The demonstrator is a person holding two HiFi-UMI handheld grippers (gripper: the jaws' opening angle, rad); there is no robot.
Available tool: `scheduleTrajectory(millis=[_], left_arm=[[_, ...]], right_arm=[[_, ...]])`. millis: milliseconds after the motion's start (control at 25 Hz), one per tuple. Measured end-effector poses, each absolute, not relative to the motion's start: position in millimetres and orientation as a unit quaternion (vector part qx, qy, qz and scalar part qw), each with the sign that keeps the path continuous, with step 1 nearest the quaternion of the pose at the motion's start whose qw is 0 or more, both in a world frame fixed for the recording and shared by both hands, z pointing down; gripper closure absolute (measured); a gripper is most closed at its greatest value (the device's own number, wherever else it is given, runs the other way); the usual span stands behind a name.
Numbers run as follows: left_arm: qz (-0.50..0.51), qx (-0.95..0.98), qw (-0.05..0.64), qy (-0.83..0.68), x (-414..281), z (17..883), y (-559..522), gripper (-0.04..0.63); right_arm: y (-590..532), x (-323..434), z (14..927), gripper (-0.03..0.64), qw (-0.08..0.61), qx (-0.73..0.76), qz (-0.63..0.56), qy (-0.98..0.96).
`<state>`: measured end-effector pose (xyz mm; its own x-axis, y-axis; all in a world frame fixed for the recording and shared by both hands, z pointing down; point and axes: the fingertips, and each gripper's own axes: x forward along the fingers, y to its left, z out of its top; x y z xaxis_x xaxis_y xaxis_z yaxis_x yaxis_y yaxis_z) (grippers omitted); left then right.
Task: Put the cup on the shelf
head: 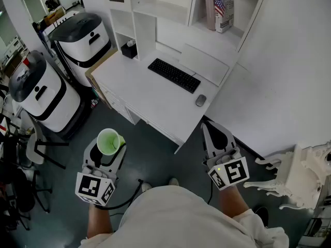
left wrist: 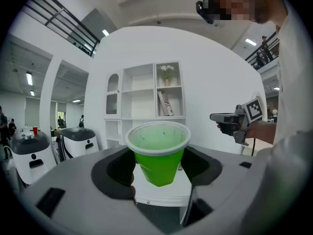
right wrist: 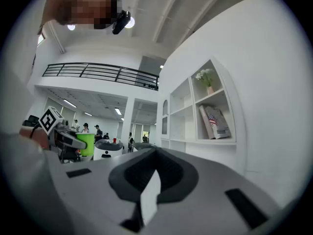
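My left gripper (head: 109, 149) holds the green cup (head: 108, 140) upright in the air above the floor, its fingers pinching the cup's tapered sides. It is well short of the white surface (head: 150, 94) and the shelf (head: 173, 10) beyond it. My right gripper (head: 213, 132) hangs empty, fingers pressed together. The risk, as I judge it, is that the thin, tapered cup could slip down or buckle under the pinch on the long reach. Its rim could also clip a shelf divider and tip.
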<state>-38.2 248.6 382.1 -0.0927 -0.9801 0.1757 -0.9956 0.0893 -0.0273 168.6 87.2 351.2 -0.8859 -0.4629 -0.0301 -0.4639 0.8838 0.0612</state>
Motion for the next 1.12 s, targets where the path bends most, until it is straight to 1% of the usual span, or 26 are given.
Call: scheduleTrajectory(millis=[1120], left_arm=[[0.075, 0.672, 0.060, -0.735, -23, 387, 226, 0.304]], right_arm=[[71, 182, 364, 0.614, -0.001, -0.226, 0.020, 0.974]])
